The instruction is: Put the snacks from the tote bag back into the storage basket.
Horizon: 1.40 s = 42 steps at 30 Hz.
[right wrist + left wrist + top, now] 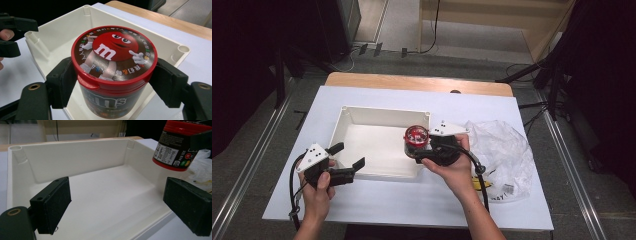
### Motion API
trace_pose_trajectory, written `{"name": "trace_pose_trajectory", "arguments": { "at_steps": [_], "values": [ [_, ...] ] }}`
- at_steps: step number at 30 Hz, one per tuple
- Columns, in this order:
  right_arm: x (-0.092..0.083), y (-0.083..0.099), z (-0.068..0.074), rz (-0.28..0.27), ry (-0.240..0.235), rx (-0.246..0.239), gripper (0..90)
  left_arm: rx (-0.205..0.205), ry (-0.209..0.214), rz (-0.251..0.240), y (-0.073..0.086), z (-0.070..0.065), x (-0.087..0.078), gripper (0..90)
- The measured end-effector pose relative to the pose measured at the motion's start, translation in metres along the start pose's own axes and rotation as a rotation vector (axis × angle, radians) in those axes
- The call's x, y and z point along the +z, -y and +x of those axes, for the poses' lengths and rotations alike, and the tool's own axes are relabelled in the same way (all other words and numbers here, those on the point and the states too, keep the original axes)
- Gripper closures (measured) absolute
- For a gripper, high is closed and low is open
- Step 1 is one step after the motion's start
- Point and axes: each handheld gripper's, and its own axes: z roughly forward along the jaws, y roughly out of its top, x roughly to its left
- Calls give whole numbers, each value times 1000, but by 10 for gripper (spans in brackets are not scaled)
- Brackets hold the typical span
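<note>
My candy tub [113,72], dark-walled with a red lid closed and a cartoon face on top, sits upright and lifted over the right rim of the white tray [343,131].

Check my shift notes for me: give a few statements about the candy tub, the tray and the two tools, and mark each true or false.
1. The right tool grips the candy tub. True.
2. The tub lies on its side in the white tray. False: it is held upright above the tray's right edge.
3. The left tool holds the plastic bag. False: its jaws are open and empty.
4. The tub's lid is red. True.
</note>
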Motion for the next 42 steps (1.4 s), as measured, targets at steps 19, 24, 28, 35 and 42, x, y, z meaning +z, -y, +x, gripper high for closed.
{"name": "trace_pose_trajectory", "arguments": {
  "at_steps": [19,24,28,35,42],
  "values": [
    [7,9,1,34,-3,-16,259,-1,0,4,1,0,1,82],
    [9,12,0,43,-2,-16,258,0,0,2,0,1,0,82],
    [9,14,0,52,-2,-22,258,1,-1,3,0,1,0,82],
    [12,20,-2,75,1,-33,258,3,-1,5,0,1,0,82],
    [13,23,-1,87,1,-45,260,2,-1,6,1,1,0,82]
  ]
}}
